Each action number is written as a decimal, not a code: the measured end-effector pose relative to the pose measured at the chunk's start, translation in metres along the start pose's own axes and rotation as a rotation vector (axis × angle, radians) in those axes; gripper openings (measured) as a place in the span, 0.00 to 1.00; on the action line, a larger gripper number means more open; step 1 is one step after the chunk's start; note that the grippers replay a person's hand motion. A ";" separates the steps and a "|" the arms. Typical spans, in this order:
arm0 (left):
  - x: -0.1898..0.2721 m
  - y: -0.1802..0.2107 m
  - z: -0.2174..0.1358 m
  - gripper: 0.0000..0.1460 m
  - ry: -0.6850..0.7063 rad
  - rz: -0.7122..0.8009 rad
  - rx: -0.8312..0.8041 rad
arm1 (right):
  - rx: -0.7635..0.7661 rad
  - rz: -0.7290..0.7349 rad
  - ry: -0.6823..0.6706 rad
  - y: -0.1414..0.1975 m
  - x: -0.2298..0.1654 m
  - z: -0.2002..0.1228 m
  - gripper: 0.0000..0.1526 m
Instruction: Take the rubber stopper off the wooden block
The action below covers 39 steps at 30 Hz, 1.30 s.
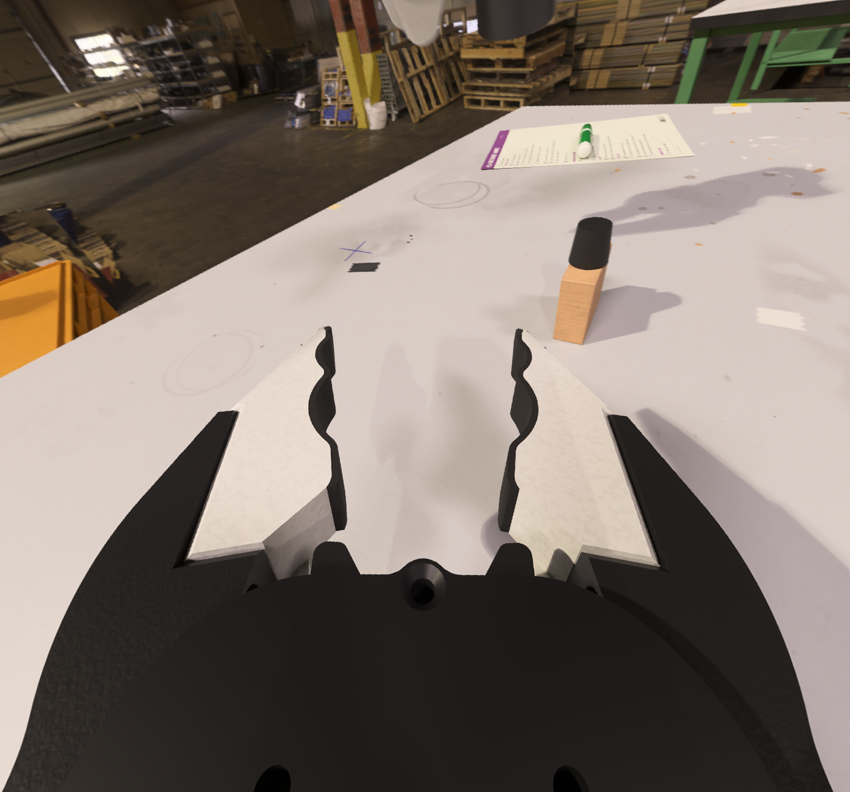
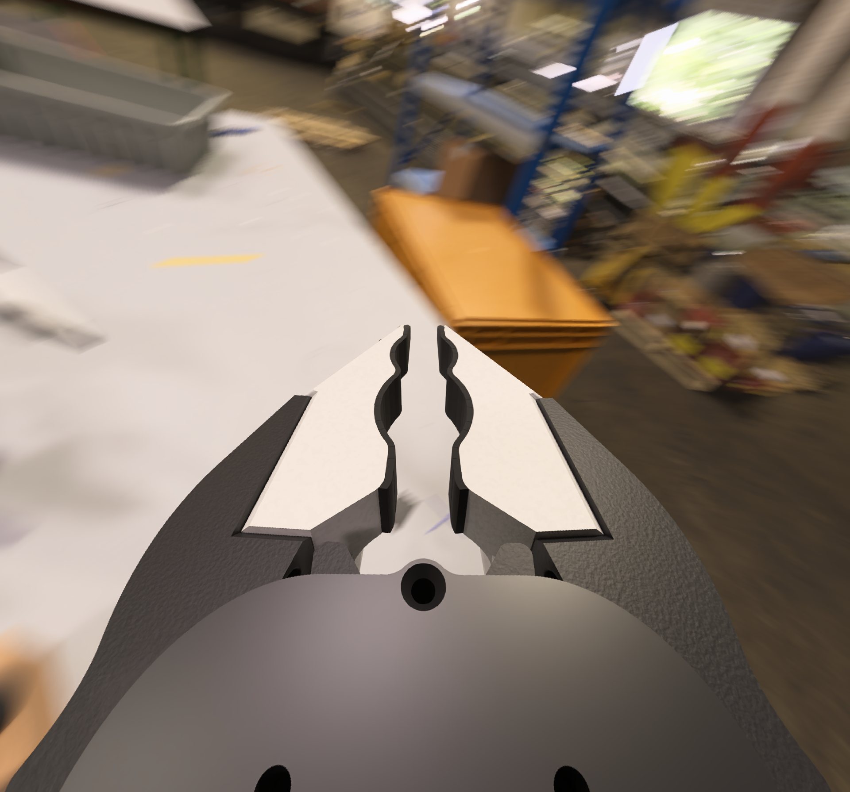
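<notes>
The black rubber stopper (image 1: 590, 243) is seated upright on top of the wooden block (image 1: 578, 304), which is stood on the white table (image 1: 414, 292), ahead and to the right of the left gripper (image 1: 423, 333). That gripper's fingers are spread wide with nothing between them. Farther back, a green marker (image 1: 585, 140) is laid on a printed sheet (image 1: 644, 140). The right gripper (image 2: 423, 331) is seen nearly closed, a narrow gap left, nothing held, above the table's edge near an orange bin (image 2: 487, 273).
</notes>
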<state>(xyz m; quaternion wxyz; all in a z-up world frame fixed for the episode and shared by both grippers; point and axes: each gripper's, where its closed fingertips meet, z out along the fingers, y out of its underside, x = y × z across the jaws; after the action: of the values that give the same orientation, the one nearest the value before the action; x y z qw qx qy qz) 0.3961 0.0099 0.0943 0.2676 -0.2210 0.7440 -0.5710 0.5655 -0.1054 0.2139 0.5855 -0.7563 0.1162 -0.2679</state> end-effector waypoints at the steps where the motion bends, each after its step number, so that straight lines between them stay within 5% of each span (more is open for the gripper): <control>1: 0.003 0.001 0.000 0.53 0.015 -0.001 -0.006 | -0.049 -0.001 -0.164 0.009 -0.033 -0.007 0.09; 4: 0.014 0.006 0.002 0.52 0.087 -0.010 -0.046 | -0.215 -0.052 -0.545 0.044 -0.118 -0.043 0.16; 8: 0.032 0.020 0.003 0.55 0.210 -0.050 -0.145 | -0.460 -0.183 -0.716 0.090 -0.172 -0.085 0.24; 13: 0.053 0.046 -0.003 0.63 0.353 -0.066 -0.308 | -0.595 -0.249 -0.694 0.115 -0.182 -0.098 0.29; 17: 0.069 0.064 -0.012 0.72 0.442 -0.065 -0.435 | -0.612 -0.294 -0.670 0.121 -0.183 -0.094 0.17; 22: 0.084 0.074 -0.019 0.73 0.494 -0.015 -0.514 | -0.591 -0.325 -0.678 0.120 -0.184 -0.093 0.16; 33: 0.094 0.073 -0.014 0.70 0.505 0.061 -0.497 | -0.552 -0.294 -0.732 0.106 -0.184 -0.100 0.16; 36: 0.091 0.068 -0.013 0.56 0.487 0.075 -0.464 | -0.553 -0.299 -0.750 0.105 -0.187 -0.102 0.16; 39: 0.090 0.069 -0.013 0.52 0.480 0.088 -0.472 | -0.545 -0.282 -0.765 0.106 -0.189 -0.104 0.16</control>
<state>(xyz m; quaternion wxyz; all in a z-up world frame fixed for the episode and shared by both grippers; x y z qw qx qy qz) 0.3175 -0.0199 0.0169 0.0507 -0.1037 0.9062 -0.4069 0.3671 -0.1286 0.0804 0.3252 -0.9345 -0.1447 -0.0074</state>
